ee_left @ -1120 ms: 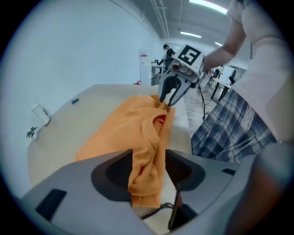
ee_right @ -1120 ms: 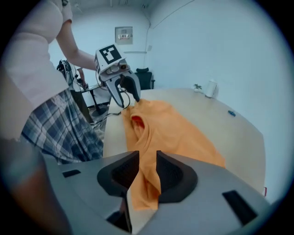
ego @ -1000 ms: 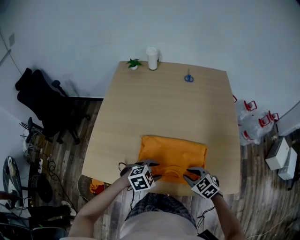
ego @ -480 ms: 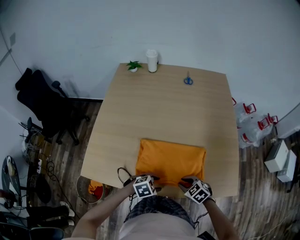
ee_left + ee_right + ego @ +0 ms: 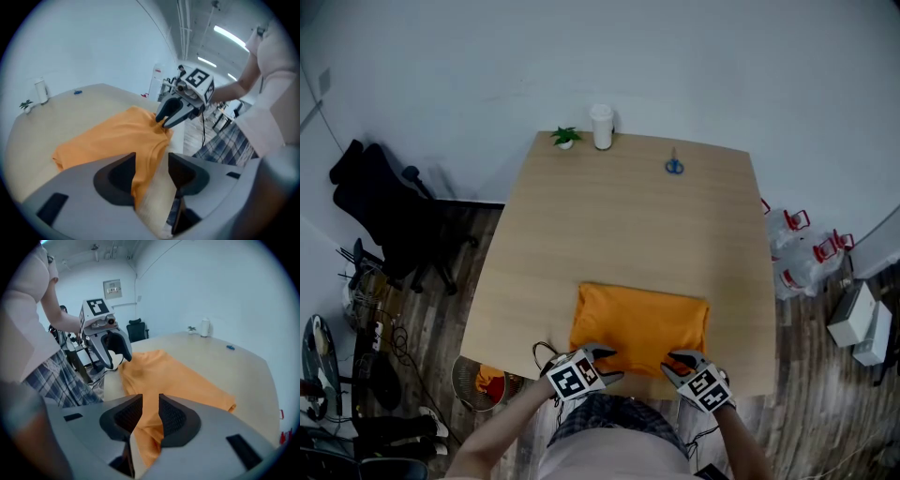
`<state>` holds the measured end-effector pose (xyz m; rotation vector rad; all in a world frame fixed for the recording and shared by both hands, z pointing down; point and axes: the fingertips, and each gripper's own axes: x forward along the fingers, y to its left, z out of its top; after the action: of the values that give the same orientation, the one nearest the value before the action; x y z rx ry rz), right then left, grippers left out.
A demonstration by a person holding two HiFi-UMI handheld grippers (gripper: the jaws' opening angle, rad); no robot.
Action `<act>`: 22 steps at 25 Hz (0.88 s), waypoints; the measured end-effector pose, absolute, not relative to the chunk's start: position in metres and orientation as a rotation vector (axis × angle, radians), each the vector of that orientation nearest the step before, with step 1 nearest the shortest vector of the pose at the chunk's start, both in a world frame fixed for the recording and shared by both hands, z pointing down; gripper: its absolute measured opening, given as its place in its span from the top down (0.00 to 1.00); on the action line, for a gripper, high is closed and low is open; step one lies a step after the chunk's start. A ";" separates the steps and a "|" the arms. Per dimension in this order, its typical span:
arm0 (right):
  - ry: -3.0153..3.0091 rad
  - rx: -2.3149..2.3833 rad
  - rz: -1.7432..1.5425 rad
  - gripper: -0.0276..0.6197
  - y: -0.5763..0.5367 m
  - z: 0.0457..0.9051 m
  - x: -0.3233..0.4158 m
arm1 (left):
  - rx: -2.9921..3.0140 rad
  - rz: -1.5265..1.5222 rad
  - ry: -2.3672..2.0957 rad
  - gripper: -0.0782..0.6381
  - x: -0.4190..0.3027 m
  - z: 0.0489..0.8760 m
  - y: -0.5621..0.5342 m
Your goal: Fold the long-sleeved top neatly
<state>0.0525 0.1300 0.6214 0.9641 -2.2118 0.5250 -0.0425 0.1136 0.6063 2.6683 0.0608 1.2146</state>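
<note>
Orange top (image 5: 642,319) lies as a folded rectangle on the table (image 5: 628,206), close to the person's edge, with both grippers at its near hem.

The right gripper (image 5: 150,397) has narrow jaws with orange cloth filling the gap, so it reads as pinched on the right near corner. The left gripper (image 5: 151,158) has jaws about half apart. The hem sits between them against one pad, and pale table shows beside the other, so it looks like no real grip yet.

The step is probably the next fold or a squaring-up from the near edge (hard to say which). To do it well:
- Close the left on the corner first, taking all layers.
- Match the bite depth to the right's.
- Lift both corners together, low and level.
- Carry them straight to the far edge and line up hem on hem.
- Release only once the cloth lies flat.

The risk is that one-sided pulling skews the rectangle.
</note>
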 end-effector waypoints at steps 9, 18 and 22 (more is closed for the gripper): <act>-2.295 1.685 0.489 0.81 0.061 0.515 0.157 | 2.646 0.524 -0.630 0.71 -0.070 0.499 -0.019; -2.109 2.319 0.283 0.92 0.053 0.439 0.254 | 2.516 0.030 -1.305 0.89 -0.167 0.415 -0.094; -2.048 2.426 0.214 0.94 0.062 0.424 0.274 | 2.600 0.070 -1.407 0.89 -0.179 0.395 -0.095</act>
<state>0.2737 0.0623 0.4241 2.4262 -2.0481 0.2137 -0.1793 -0.0948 0.3951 2.5999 -1.4070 0.0697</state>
